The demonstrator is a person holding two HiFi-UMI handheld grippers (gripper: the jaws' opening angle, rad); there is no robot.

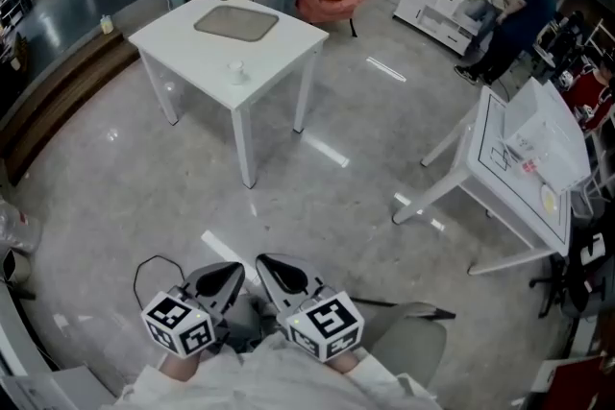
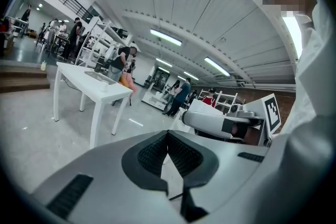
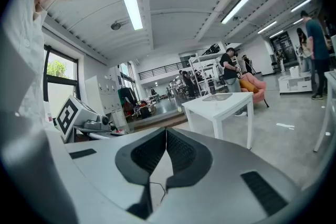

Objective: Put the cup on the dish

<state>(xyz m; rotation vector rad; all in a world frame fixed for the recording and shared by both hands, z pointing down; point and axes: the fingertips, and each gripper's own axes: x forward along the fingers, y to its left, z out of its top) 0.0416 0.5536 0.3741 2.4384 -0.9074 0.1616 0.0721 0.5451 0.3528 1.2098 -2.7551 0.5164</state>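
Approach step: the cup has not been reached.

A small white cup (image 1: 235, 69) stands on the white surface (image 1: 288, 43), near what looks like the flat grey dish (image 1: 236, 22) but apart from it. The left hand-held gripper (image 2: 168, 136) and right hand-held gripper (image 3: 166, 134) sit close to the person's body, well apart from the surface, each with its jaws together on nothing. The next move probably calls for walking up and opening one hand-held gripper around the cup.
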